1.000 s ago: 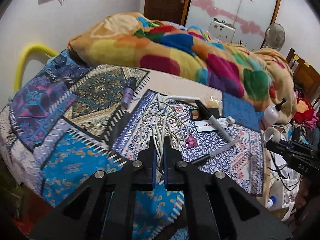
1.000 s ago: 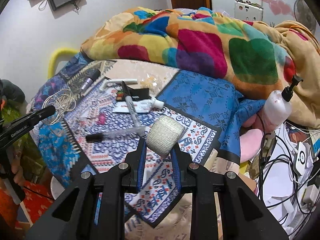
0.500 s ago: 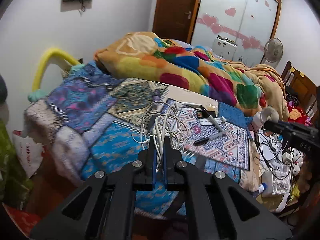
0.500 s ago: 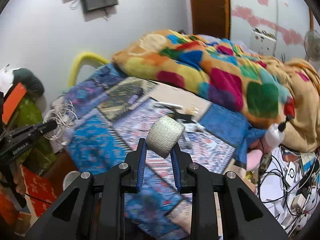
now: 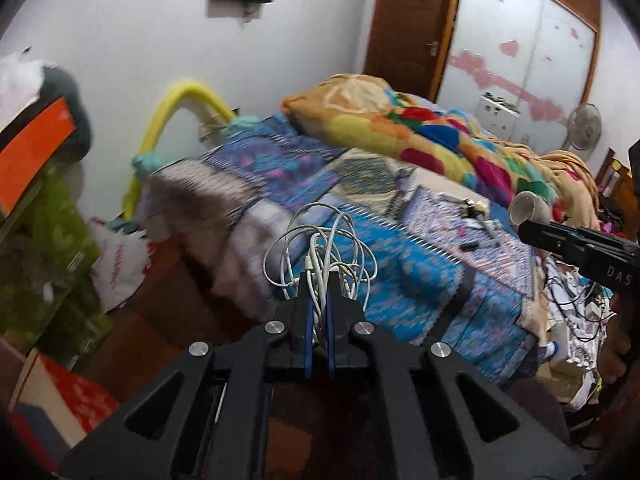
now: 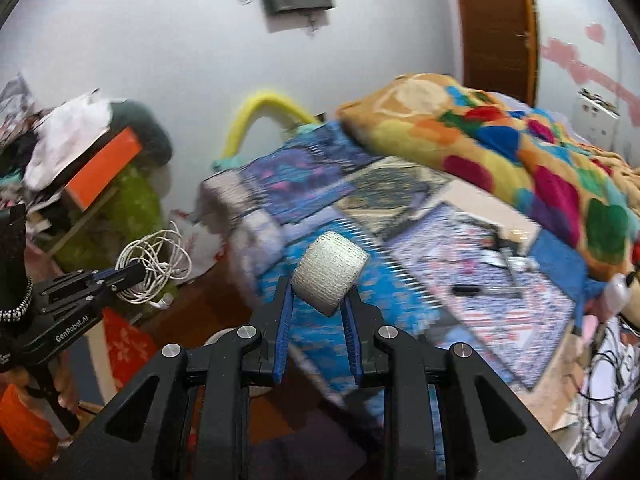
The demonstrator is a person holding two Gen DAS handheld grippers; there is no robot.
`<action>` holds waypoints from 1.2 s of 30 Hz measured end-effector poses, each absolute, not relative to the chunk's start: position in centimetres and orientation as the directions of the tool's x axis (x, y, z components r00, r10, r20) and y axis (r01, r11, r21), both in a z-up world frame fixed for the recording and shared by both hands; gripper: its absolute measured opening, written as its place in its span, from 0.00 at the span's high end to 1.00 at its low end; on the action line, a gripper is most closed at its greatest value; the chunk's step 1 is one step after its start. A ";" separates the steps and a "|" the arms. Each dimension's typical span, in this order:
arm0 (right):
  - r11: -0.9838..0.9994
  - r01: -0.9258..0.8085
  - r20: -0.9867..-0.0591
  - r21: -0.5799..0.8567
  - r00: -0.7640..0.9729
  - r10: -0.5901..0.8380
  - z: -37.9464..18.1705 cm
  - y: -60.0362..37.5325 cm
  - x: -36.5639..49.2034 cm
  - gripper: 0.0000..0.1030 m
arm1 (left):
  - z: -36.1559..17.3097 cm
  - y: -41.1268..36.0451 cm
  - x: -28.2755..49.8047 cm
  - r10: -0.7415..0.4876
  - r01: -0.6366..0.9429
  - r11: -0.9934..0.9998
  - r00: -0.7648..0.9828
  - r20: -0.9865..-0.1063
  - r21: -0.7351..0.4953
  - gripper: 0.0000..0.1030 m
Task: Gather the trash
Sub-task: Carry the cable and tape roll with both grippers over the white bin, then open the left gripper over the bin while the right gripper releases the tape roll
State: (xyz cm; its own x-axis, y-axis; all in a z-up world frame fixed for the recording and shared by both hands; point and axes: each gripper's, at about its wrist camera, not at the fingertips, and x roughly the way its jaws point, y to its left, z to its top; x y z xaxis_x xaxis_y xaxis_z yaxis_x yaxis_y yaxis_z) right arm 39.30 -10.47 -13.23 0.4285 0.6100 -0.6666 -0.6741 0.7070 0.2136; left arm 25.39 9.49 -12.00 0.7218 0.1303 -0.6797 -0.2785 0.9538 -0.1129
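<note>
My left gripper (image 5: 318, 280) is shut on a tangle of white cable (image 5: 320, 240) and holds it in the air beside the bed's near corner; the tangle also shows in the right wrist view (image 6: 154, 266). My right gripper (image 6: 320, 292) is shut on a white bandage roll (image 6: 329, 272), lifted off the bed; the roll appears in the left wrist view (image 5: 528, 208). Pens and small items (image 5: 476, 220) lie on the patterned mat on the bed.
The bed (image 5: 400, 264) carries a colourful blanket (image 5: 440, 136). A yellow tube (image 5: 180, 108) arches by the wall. A green cabinet with clutter (image 6: 120, 200) stands left, white plastic bag (image 5: 120, 268) below. Cables and chargers (image 5: 576, 300) litter the right.
Both grippers have pulled back from the bed and swung left, carrying the cable tangle and the bandage roll. The floor and the left-side cabinet have come into view.
</note>
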 end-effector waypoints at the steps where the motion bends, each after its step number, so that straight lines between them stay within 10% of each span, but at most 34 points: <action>1: 0.689 -0.691 -0.672 0.220 0.404 0.620 -13.5 -9.4 38.7 0.79 | -12.4 10.4 24.4 0.142 -0.298 0.947 0.715 -0.685 -0.115 0.96; 36: 0.439 -0.863 -0.895 0.248 -0.031 0.445 -31.1 14.7 33.3 0.79 | -33.4 24.8 21.0 0.121 -0.593 0.791 0.397 -0.910 -0.154 0.96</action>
